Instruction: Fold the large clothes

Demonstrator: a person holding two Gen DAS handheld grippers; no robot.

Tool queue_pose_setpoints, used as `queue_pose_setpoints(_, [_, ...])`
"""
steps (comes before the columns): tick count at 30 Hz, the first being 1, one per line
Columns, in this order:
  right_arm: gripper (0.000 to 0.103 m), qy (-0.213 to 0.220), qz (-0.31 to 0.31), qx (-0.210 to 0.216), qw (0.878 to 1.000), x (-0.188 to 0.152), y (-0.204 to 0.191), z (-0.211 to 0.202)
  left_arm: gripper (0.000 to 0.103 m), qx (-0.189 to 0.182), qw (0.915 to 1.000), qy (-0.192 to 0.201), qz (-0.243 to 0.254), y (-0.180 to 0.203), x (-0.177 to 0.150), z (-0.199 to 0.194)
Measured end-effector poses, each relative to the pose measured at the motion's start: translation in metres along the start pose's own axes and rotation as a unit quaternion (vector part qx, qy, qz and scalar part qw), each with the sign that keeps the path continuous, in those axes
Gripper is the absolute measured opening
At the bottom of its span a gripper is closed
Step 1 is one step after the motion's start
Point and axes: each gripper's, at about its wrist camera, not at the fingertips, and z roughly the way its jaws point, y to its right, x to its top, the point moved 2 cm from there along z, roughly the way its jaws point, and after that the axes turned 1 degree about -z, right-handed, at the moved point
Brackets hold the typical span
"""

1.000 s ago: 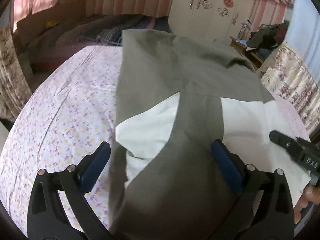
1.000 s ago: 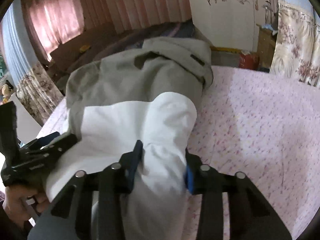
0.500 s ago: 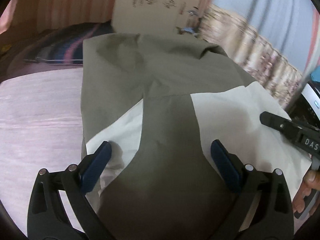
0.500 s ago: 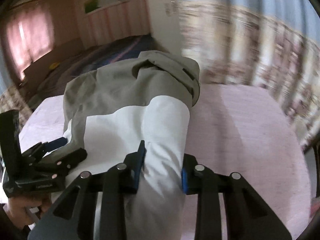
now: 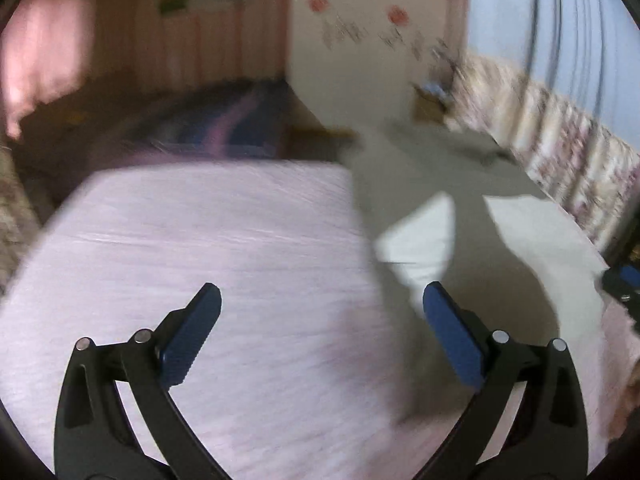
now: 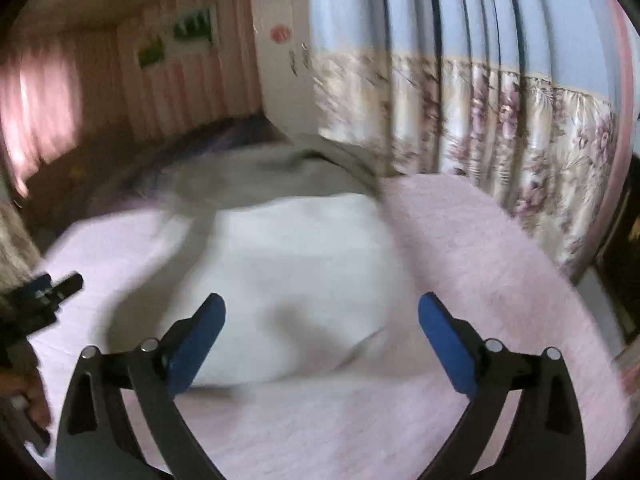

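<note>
Right wrist view: we see our right claw [image 6: 322,322], jaws just sprung wide and empty, over the jacket [image 6: 296,264] on the bed [image 6: 480,240]; left claw [image 5: 320,312] spread too, so the unheld fold may slump

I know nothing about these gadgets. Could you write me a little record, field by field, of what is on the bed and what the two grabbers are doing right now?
Surface: pink bedsheet on a bed
Garment: grey and white garment, lying on the sheet, partly folded, blurred
Left gripper: jaws wide open, nothing between them, over bare sheet; garment lies to its right
Right gripper: jaws have just been opening, now wide, pads not pressing the garment, whose near edge lies between them
Background: flowered curtain, white wardrobe
Image quality: motion blur in both views
</note>
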Motion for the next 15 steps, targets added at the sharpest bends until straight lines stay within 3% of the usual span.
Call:
queue_pose_setpoints(3, [0.099, 0.048, -0.035, 0.086, 0.995, -0.009, -0.049, -0.047, 0.100, 0.037, 0.9961, 0.079, 0.014, -0.045, -0.015, -0.061])
queue_pose_setpoints(5, [0.100, 0.090, -0.076, 0.075, 0.990, -0.018, -0.075, -0.080, 0.100, 0.087, 0.9901, 0.109, 0.015, -0.071, -0.027, -0.093])
queue_pose_setpoints(7, [0.100, 0.146, -0.104, 0.027, 0.984, -0.033, -0.093, -0.109, 0.100, 0.097, 0.9872, 0.126, -0.002, -0.086, -0.038, -0.115])
queue_pose_setpoints(12, [0.100, 0.236, -0.123, -0.004, 0.964, -0.078, -0.111, -0.153, 0.100, 0.059, 0.9815, 0.181, -0.022, -0.096, -0.087, -0.162])
queue_pose_setpoints(15, [0.100, 0.230, -0.115, -0.001, 0.966, -0.091, -0.107, -0.152, 0.100, 0.055, 0.9797, 0.193, 0.004, -0.084, -0.103, -0.164])
